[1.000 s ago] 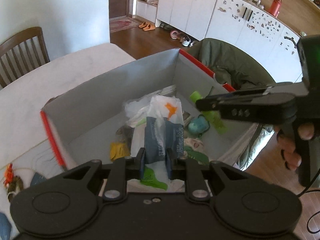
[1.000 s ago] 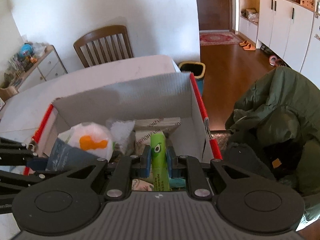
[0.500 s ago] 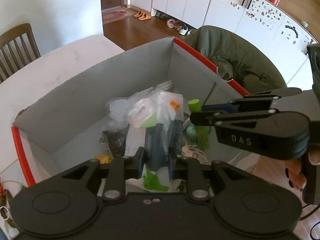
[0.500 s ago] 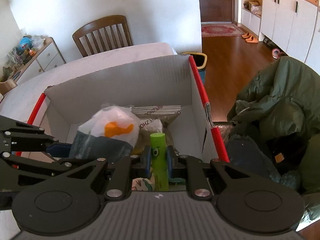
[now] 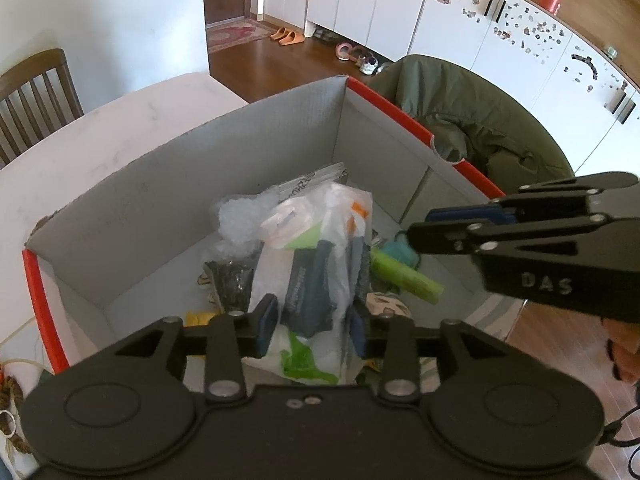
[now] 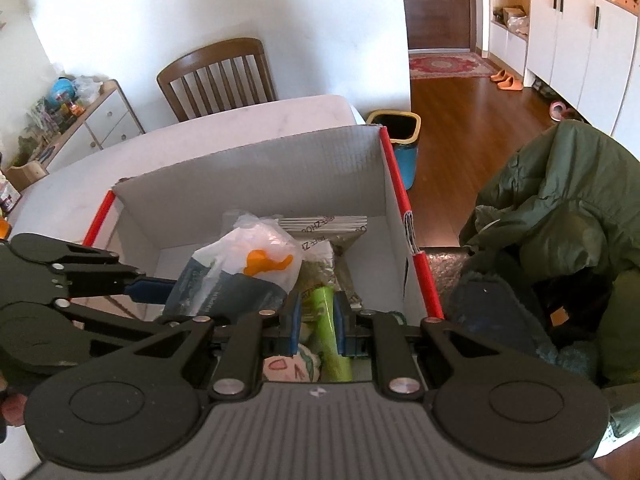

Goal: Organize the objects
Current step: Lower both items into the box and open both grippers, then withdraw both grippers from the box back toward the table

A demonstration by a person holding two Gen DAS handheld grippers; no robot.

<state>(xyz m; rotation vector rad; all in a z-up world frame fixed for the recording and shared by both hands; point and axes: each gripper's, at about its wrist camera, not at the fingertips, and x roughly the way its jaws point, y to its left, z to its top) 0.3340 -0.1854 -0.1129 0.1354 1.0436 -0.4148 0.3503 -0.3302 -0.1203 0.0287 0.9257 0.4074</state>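
The left gripper [image 5: 312, 330] stands with its jaws spread, the white plastic bag [image 5: 320, 264] of dark blue packets lying loosely between its blue pads, neither pad pressing it. The bag rests inside the open cardboard box [image 5: 256, 148], toward the near wall, leaning on crinkled clear packets. The right gripper [image 6: 317, 326] has its jaws closed on the green tube [image 6: 330, 334], which tilts low over the right side of the box; in the left wrist view the tube [image 5: 404, 276] lies just right of the bag. The box, edged in red tape, sits on a white table [image 6: 240, 124]. A wooden chair [image 6: 218, 76] stands at the far side, and a green jacket [image 6: 560, 208] is heaped to the right.
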